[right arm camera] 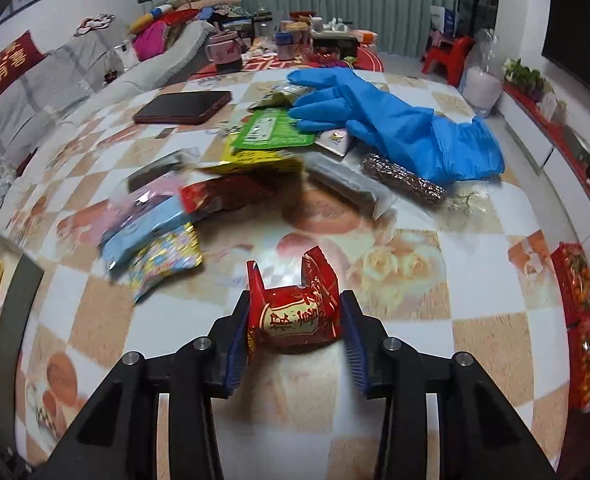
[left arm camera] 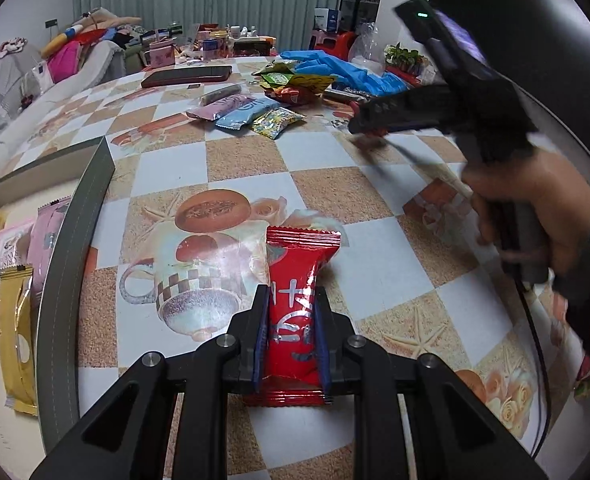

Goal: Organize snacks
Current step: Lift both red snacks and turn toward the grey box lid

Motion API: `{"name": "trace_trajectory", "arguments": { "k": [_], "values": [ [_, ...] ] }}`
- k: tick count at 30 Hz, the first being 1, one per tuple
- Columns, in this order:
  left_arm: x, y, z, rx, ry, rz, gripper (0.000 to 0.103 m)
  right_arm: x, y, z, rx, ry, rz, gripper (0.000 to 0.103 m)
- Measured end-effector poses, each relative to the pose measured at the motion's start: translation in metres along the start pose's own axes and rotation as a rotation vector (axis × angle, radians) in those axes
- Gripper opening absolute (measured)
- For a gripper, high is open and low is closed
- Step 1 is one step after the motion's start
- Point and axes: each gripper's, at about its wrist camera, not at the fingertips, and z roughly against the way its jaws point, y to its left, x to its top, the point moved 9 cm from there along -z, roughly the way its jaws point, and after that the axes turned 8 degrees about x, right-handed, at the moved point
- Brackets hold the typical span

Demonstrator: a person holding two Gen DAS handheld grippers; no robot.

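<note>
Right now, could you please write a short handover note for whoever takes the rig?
Left claw: shut on a long red packet.
Right claw: jaws around a small red packet; the grip is unclear.
Done: a gold packet and pink ones lie in the box.
Left: both red packets, then the pile by the blue glove.

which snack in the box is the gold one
The long gold packet lying nearest the box's grey wall, in the left wrist view. The packets beside it are pink; it alone is gold, with a dark tab on top.
</note>
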Motion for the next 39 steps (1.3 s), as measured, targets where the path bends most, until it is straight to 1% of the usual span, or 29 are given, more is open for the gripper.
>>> {"name": "trace_trajectory", "arguments": {
  "k": [4, 8, 9, 11, 14, 17, 25, 34, 39],
  "values": [
    [0.0, 0.004, 0.0, -0.005, 0.0, 0.022, 0.023, -0.041, 0.02, 0.033, 0.034, -0.022, -0.024, 0.043],
    [-0.001, 0.018, 0.002, 0.051, 0.013, 0.051, 0.022, -0.095, 0.049, 0.058, 0.025, 0.015, -0.015, 0.043],
    [-0.003, 0.022, 0.004, 0.071, 0.02, 0.048, 0.022, -0.103, 0.053, 0.065, 0.015, 0.021, -0.012, 0.044],
    [-0.008, 0.029, 0.006, 0.084, 0.035, 0.055, 0.022, -0.122, 0.067, 0.073, 0.006, 0.027, -0.007, 0.044],
    [-0.016, 0.035, 0.011, 0.11, 0.047, 0.046, 0.022, -0.139, 0.081, 0.081, -0.01, 0.017, 0.01, 0.044],
    [-0.023, 0.039, 0.016, 0.122, 0.059, 0.043, 0.022, -0.144, 0.09, 0.086, 0.001, 0.015, 0.013, 0.044],
    [-0.036, 0.045, 0.025, 0.124, 0.101, 0.053, 0.022, -0.15, 0.103, 0.098, 0.021, 0.018, 0.008, 0.044],
    [-0.045, 0.044, 0.032, 0.134, 0.117, 0.039, 0.022, -0.159, 0.113, 0.1, 0.031, 0.05, 0.0, 0.044],
    [-0.048, 0.046, 0.035, 0.129, 0.123, 0.045, 0.022, -0.159, 0.117, 0.106, 0.045, 0.043, -0.003, 0.044]
  ]
}}
